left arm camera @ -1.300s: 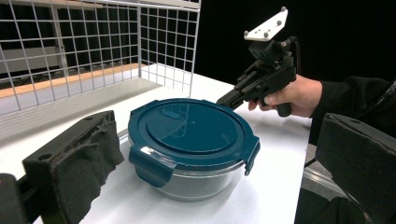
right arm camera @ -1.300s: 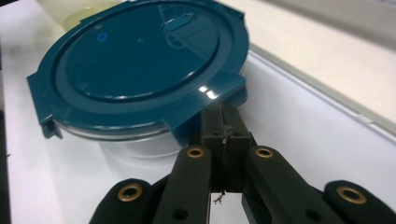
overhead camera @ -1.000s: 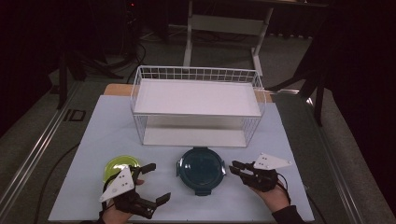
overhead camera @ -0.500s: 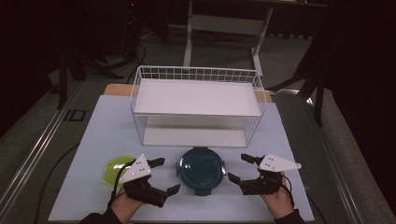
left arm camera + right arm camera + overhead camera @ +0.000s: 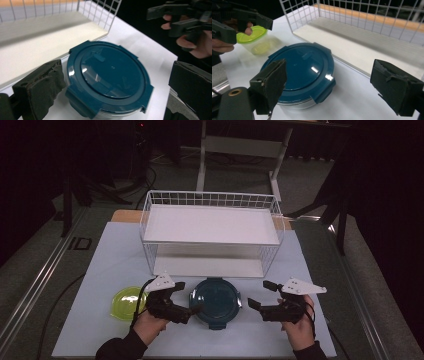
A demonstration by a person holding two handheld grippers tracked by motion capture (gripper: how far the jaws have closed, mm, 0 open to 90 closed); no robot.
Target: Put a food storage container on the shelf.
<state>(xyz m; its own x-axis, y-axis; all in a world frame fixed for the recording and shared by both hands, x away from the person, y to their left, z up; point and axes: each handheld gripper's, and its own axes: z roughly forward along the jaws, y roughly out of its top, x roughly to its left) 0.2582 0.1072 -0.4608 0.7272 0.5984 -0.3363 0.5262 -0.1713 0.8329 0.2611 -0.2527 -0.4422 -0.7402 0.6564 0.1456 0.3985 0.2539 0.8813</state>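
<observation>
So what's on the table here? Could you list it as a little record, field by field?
Surface: white table
Middle: round dark blue container, lid on
Left of it: small container with lime green lid
Behind: white wire rack, two shelves
Left gripper: jaws open, at the blue container's edge
Right gripper: jaws have just been opening, nothing between them

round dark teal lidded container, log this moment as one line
target: round dark teal lidded container on table | left gripper: open, beside it | right gripper: jaws just opened, nothing between | nearby: white wire basket
</observation>
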